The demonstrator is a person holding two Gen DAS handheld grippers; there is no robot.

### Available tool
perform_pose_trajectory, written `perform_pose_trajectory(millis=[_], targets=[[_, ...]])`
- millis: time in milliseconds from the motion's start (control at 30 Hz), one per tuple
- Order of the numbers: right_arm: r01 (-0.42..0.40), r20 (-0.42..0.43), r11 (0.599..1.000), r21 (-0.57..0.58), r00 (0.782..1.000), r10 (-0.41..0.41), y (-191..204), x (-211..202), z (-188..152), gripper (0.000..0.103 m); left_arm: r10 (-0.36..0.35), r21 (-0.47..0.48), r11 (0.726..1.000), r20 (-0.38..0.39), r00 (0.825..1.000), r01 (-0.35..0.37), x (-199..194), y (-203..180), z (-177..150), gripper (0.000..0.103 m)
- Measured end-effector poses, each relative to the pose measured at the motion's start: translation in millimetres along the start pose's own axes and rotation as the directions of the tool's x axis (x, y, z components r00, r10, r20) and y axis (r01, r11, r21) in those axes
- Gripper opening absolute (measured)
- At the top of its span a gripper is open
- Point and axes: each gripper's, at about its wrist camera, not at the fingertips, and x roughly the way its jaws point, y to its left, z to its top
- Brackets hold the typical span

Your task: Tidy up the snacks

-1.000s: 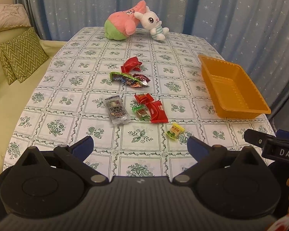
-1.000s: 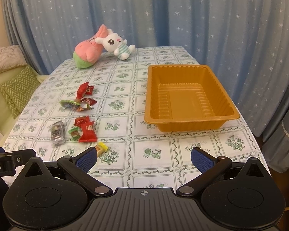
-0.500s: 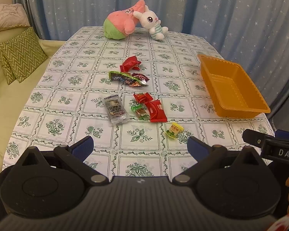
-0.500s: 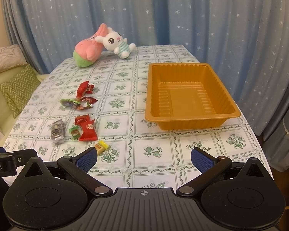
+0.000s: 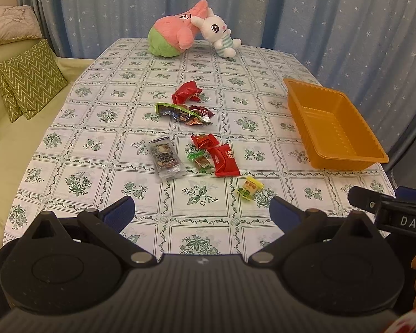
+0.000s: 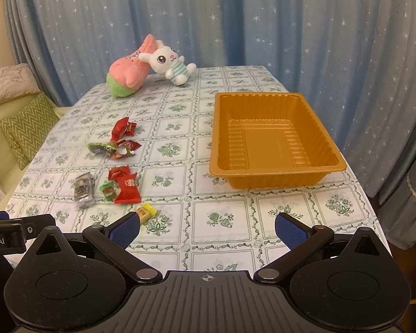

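Observation:
Several wrapped snacks lie loose mid-table: a yellow candy (image 5: 250, 188) (image 6: 145, 212) nearest me, a flat red packet (image 5: 225, 160) (image 6: 128, 188), a small green candy (image 5: 200, 160), a clear nut bar (image 5: 165, 156) (image 6: 83, 188), a green-and-dark wrapper (image 5: 180, 112) and a red wrapper (image 5: 186, 92) farther back. An orange tray (image 5: 346, 157) (image 6: 274, 176) stands empty at the right. My left gripper (image 5: 201, 211) hovers open over the near table edge, short of the snacks. My right gripper (image 6: 206, 226) is open too, near the front edge, facing the tray.
Two plush toys, a pink-and-green one (image 5: 174, 34) and a white rabbit (image 5: 217, 33), sit at the table's far end. Blue starred curtains hang behind. A green sofa with zigzag cushions (image 5: 27, 79) lies left of the table. The patterned tablecloth (image 5: 102, 144) drops off at the near edge.
Both cameras have shifted slightly, so the table scene sits a little differently in view. The snacks and tray have not moved, and both grippers stay open.

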Motion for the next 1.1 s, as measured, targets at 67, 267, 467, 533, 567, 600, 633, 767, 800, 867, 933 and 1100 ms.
perform_pose_trajectory(millis=[67, 267, 467, 533, 567, 600, 633, 767, 800, 867, 933, 1100], targets=[[-0.001, 0.0, 1.0, -0.001, 1.0, 0.001, 0, 0, 0, 0.103, 0.0, 0.0, 1.0, -0.001, 1.0, 0.0, 0, 0, 0, 0.103], [0.0, 0.0, 1.0, -0.001, 1.0, 0.0, 0, 0, 0, 0.103, -0.001, 0.0, 1.0, -0.002, 1.0, 0.001, 0, -1, 1, 0.103], [-0.004, -0.003, 1.0, -0.001, 1.0, 0.004, 0, 1, -1, 0.103, -0.001, -0.002, 1.0, -0.002, 1.0, 0.001, 0, -2, 1, 0.103], [-0.004, -0.003, 1.0, -0.001, 1.0, 0.004, 0, 1, -1, 0.103, -0.002, -0.003, 1.0, -0.002, 1.0, 0.002, 0, -2, 1, 0.103], [-0.003, -0.002, 1.0, -0.001, 1.0, 0.003, 0, 1, -1, 0.103, -0.001, -0.002, 1.0, -0.002, 1.0, 0.001, 0, -2, 1, 0.103], [-0.003, -0.002, 1.0, -0.001, 1.0, 0.003, 0, 1, -1, 0.103, -0.001, -0.002, 1.0, -0.002, 1.0, 0.001, 0, -2, 2, 0.103], [-0.004, -0.003, 1.0, -0.001, 1.0, 0.004, 0, 1, 0, 0.103, -0.002, -0.004, 1.0, -0.003, 1.0, 0.002, 0, -2, 1, 0.103], [-0.003, -0.006, 1.0, -0.001, 1.0, 0.003, 0, 2, -3, 0.103, -0.003, -0.005, 1.0, -0.002, 1.0, 0.003, 0, -1, 1, 0.103], [-0.003, -0.007, 1.0, -0.001, 1.0, 0.003, 1, 3, -3, 0.103, -0.002, -0.006, 1.0, -0.001, 1.0, 0.002, 1, 0, 1, 0.103], [-0.004, -0.007, 1.0, 0.0, 1.0, 0.004, 1, 4, -3, 0.103, -0.001, -0.004, 1.0, 0.001, 1.0, 0.001, 2, 3, 1, 0.103], [-0.007, -0.006, 1.0, 0.001, 1.0, 0.007, 1, 6, -5, 0.103, -0.002, -0.009, 1.0, 0.003, 1.0, 0.002, 5, 7, 0, 0.103], [-0.03, -0.013, 0.999, -0.013, 0.999, 0.03, 8, 21, -10, 0.102, -0.002, -0.033, 0.999, -0.008, 1.0, 0.002, 19, 19, 0, 0.103]])
